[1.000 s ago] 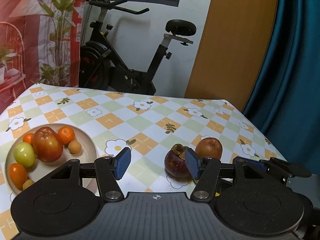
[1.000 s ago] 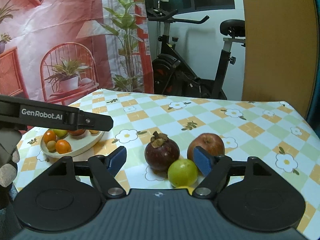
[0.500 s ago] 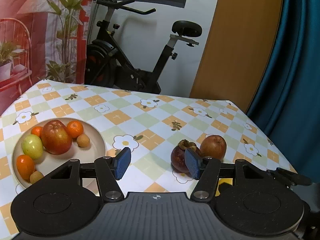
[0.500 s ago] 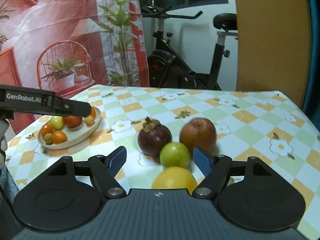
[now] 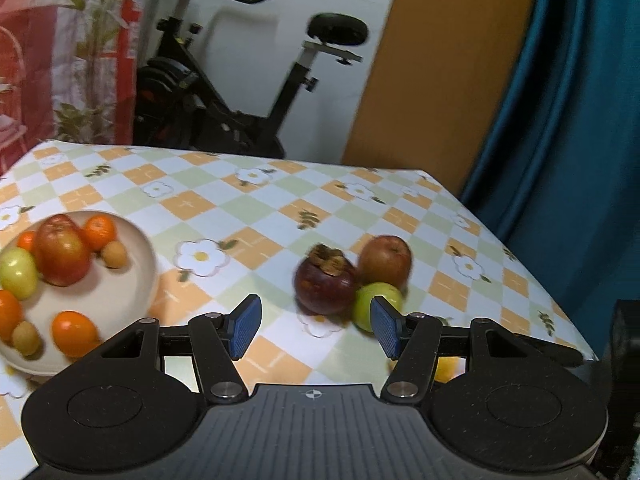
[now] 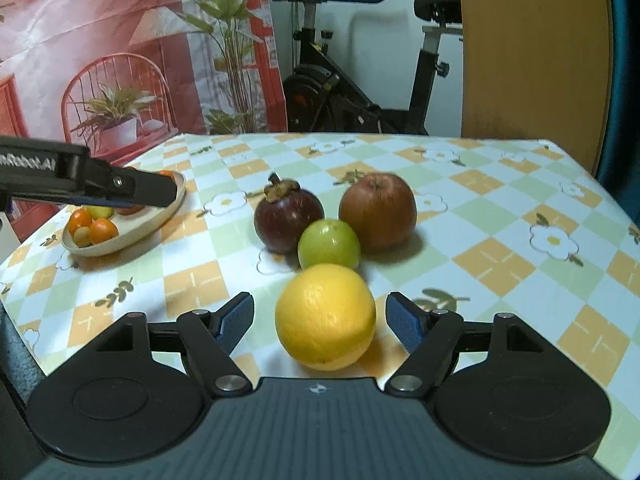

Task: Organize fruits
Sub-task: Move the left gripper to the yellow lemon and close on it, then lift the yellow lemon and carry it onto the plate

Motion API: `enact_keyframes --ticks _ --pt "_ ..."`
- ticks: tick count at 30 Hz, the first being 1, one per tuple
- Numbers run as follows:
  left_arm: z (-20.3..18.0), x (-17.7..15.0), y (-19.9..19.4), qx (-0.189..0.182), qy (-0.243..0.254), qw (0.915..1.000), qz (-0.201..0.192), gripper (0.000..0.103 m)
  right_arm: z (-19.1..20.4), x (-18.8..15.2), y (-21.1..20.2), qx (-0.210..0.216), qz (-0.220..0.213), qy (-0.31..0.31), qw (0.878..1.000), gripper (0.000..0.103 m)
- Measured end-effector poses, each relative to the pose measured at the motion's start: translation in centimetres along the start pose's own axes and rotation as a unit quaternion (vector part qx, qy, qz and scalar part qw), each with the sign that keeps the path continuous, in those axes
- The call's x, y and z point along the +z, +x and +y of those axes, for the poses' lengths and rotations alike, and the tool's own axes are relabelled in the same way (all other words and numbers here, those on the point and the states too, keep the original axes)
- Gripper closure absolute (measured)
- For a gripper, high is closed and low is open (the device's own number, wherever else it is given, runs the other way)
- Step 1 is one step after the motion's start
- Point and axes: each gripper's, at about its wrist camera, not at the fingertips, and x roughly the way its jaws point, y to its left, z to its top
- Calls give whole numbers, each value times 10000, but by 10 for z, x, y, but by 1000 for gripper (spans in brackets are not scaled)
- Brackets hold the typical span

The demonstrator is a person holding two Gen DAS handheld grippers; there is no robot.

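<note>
The right gripper (image 6: pixel 320 320) is straddling the orange (image 6: pixel 325 317) with jaws apart, the left gripper (image 5: pixel 315 326) is gaping empty, and a careless closing is risking a knock to the lime (image 6: pixel 329 243) touching at 12 o'clock.

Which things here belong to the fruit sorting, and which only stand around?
Belong to the job:
- yellow citrus
- green fruit
- mangosteen
- brown-red apple
- plate

Standing around:
- exercise bike
- blue curtain
- printed backdrop
</note>
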Motion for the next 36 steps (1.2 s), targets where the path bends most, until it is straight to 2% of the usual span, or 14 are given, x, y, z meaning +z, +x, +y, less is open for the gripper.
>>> enact_keyframes --ticks 3,7,14,18,24,28,31,36 --pt "-11 -1 7 -147 141 9997 111 40 -4 -4 3 43 108 128 9999 27" --pt "-20 -4 15 -367 200 9986 319 40 -5 -5 5 199 177 238 9994 33" --pt "-29 -11 36 -656 280 9948 734 39 9 -5 2 435 58 -100 9990 34" --pt "-27 -20 48 -675 217 9925 1001 40 22 -7 5 562 87 -420 9975 37" --pt "-15 -24 51 -668 -51 9920 1072 41 33 -10 11 699 116 -627 9955 38" --pt "-9 -27 55 -667 -150 9909 1163 42 31 -10 18 816 155 -482 9954 39" --pt "-4 -28 56 -699 -200 9907 1146 43 32 -9 21 903 186 -415 9949 42" --pt "-3 -29 53 -700 -143 9913 1107 43 31 -9 23 946 186 -337 9948 43"
